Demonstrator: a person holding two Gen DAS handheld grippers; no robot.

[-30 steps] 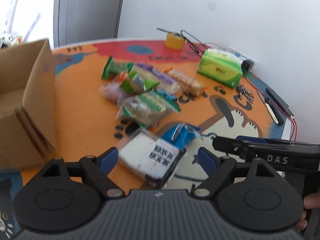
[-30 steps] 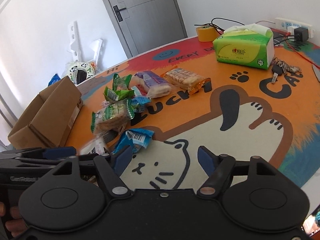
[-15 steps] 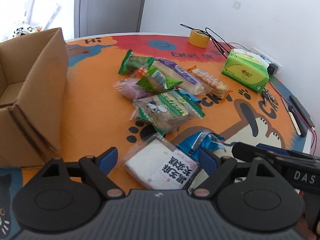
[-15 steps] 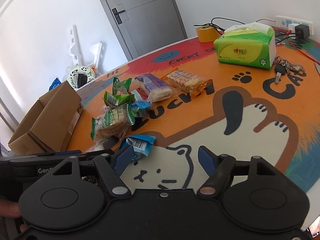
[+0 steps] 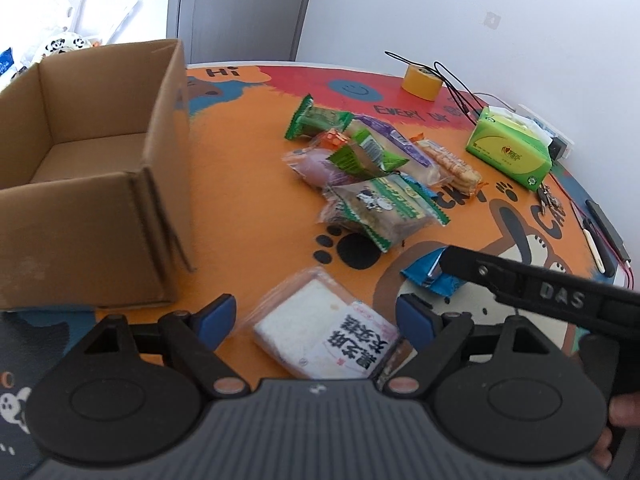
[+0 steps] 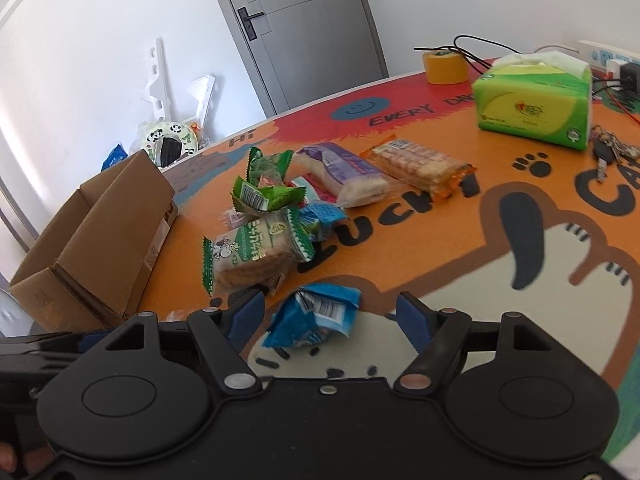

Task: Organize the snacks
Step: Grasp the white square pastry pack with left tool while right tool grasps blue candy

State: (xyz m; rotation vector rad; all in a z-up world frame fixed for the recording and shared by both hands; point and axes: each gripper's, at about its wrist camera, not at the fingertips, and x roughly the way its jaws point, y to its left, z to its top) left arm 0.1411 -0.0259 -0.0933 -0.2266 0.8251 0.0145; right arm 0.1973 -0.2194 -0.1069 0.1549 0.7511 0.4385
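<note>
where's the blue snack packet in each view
left wrist: blue snack packet lies right of centre, partly behind the other gripper's black finger.
right wrist: blue snack packet sits low centre, between the open fingertips.
shared landmark: the green panda-print snack just beyond it.

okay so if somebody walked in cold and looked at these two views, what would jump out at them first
Probably the loud orange cartoon table mat with a heap of snack packets scattered across its middle. An open cardboard box stands at the left edge, nothing visible inside it. Closest in, the left claw is open with a white bread packet lying between its fingers, and the right claw is open around a crumpled blue wrapper.
</note>
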